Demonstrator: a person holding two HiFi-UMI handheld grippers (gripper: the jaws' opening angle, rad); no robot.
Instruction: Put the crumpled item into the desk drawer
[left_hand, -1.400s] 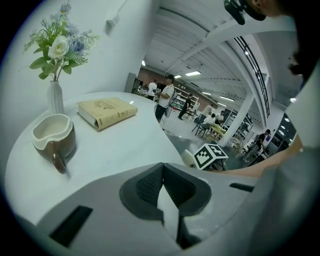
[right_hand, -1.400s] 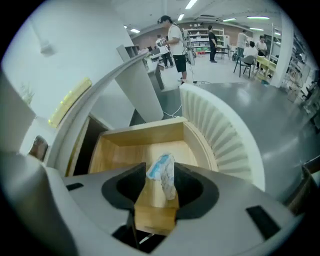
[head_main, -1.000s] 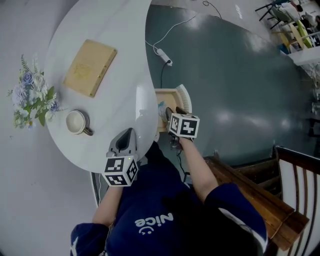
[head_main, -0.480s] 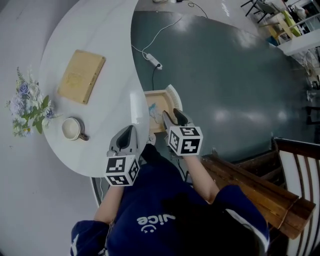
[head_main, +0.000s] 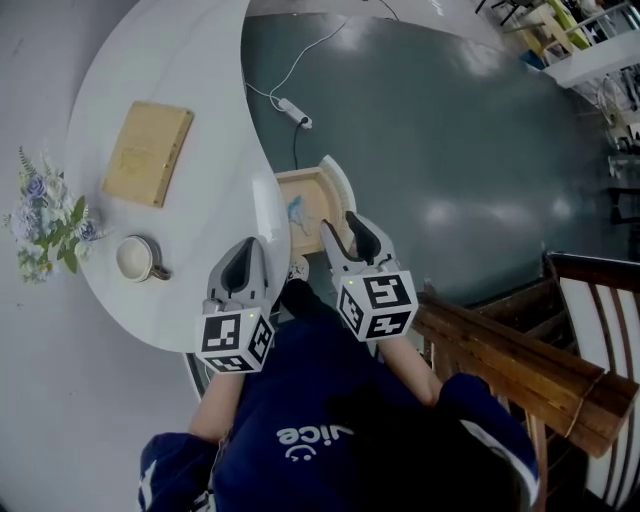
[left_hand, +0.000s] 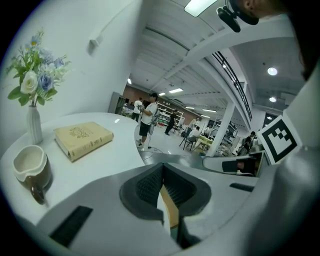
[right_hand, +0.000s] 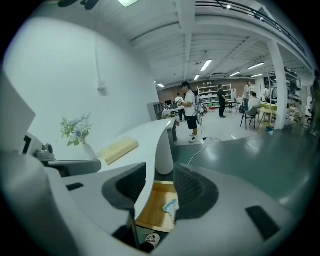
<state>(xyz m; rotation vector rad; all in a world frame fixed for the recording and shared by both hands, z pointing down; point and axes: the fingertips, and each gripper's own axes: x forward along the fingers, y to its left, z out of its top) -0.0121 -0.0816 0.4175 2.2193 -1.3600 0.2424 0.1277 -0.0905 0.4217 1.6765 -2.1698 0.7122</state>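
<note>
The desk drawer (head_main: 312, 188) stands pulled out from under the white table (head_main: 190, 80), its wooden bottom showing. A small white and blue crumpled item (head_main: 297, 210) lies inside it, also seen in the right gripper view as the crumpled item (right_hand: 170, 205) on the drawer (right_hand: 152, 202) floor. My right gripper (head_main: 344, 226) hovers just on my side of the drawer, open and empty (right_hand: 159, 172). My left gripper (head_main: 245, 256) rests over the table's near edge, its pads together with nothing between them (left_hand: 161, 170).
On the table lie a tan book (head_main: 148, 152), a cup (head_main: 135, 258) and a vase of flowers (head_main: 45, 215). A power strip with cable (head_main: 290, 107) lies on the dark floor. A wooden chair (head_main: 520, 360) stands at my right. People stand far off.
My right gripper has drawn back from over the drawer toward my body, leaving the crumpled item lying in the drawer. The left gripper has hardly moved.
</note>
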